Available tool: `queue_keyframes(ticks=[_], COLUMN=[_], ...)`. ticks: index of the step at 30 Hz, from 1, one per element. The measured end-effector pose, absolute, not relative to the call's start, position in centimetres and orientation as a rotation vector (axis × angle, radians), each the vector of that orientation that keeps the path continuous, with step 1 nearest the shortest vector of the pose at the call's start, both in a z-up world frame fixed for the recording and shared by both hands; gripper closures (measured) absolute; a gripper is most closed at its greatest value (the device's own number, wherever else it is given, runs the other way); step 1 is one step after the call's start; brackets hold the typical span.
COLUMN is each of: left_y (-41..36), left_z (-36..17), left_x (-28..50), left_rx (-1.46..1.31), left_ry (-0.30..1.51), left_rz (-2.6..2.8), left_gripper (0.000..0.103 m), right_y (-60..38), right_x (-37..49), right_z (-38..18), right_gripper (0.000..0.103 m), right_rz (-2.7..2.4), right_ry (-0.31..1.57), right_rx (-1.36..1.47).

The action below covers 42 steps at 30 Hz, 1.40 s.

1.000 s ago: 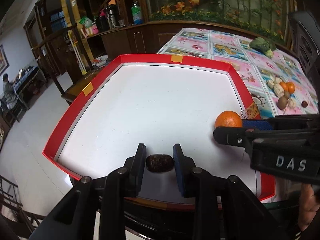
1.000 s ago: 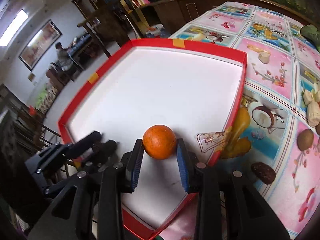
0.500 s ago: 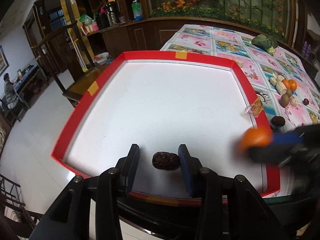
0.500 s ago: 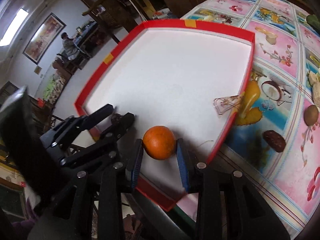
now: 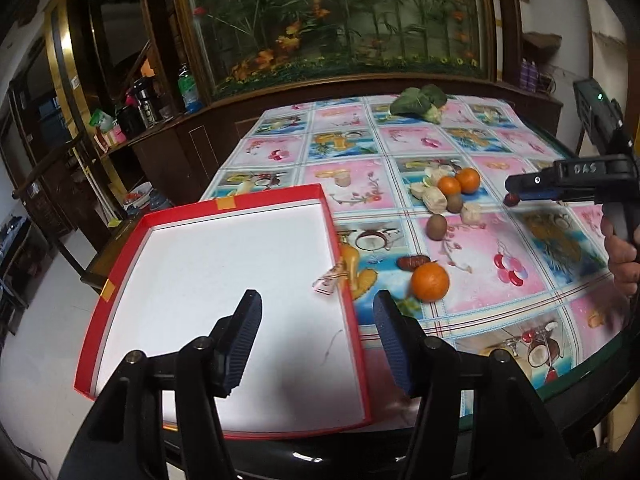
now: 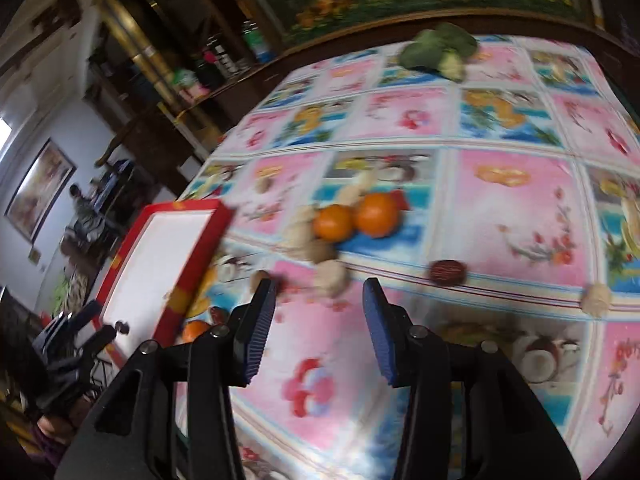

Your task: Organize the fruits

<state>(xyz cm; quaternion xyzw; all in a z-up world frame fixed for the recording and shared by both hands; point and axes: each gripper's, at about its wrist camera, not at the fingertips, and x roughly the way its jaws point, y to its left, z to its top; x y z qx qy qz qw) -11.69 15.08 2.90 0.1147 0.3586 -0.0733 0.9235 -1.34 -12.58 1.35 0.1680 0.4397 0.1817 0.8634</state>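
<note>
The red-rimmed white tray [image 5: 132,240] lies at the table's near left corner and looks bare inside. My left gripper [image 5: 316,340] is open and empty over its near right part. An orange [image 5: 430,281] and a dark date [image 5: 414,262] lie on the tablecloth just right of the tray. A cluster of two oranges [image 5: 458,182], kiwis [image 5: 436,226] and pale pieces lies farther back. My right gripper [image 6: 318,320] is open and empty above the cloth, near that cluster [image 6: 352,216]; it also shows in the left wrist view [image 5: 516,194]. A dark date [image 6: 448,271] lies ahead of it to the right.
A green leafy vegetable [image 5: 418,102] sits at the table's far end. A wooden cabinet with bottles [image 5: 160,108] stands behind the table at left. A clear wrapper [image 5: 328,282] lies on the tray's right rim. The table's near edge runs below my left gripper.
Both grippers have opened and pulled back. The date is no longer between my left fingers. The orange has left my right gripper and lies on the cloth beside the tray. The right gripper swung right.
</note>
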Motion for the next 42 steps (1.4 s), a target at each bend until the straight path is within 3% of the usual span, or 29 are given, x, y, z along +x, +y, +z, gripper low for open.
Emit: queue_keyframes(ticks=[16, 19, 21, 33, 42], left_y=[15.8, 16.6, 17.3, 23.1, 24.1], left_z=[2.6, 2.5, 2.3, 2.9, 2.7], left_x=[-11.7, -11.7, -11.7, -12.9, -13.3], left_rx=[0.157, 0.125, 0.102, 0.015, 0.004], left_ry=[0.762, 0.766, 0.773, 0.742, 0.75], left_rz=[-0.155, -0.154, -0.143, -0.033, -0.012], left_gripper=[0.044, 0.044, 0.044, 0.039, 0.039], right_y=[-1.0, -0.6, 0.2, 7.9, 14.2], right_x=[-3.3, -2.7, -2.6, -4.3, -4.7], right_z=[-1.4, -2.0, -2.0, 2.9, 0.3], right_gripper=[0.054, 0.058, 0.067, 0.067, 0.066], right_rz=[0.52, 0.541, 0.553, 0.812, 0.809], right_ry=[0.981, 1.006, 1.011, 0.887, 0.977], right_rx=[0.081, 0.091, 0.069, 0.149, 0.018])
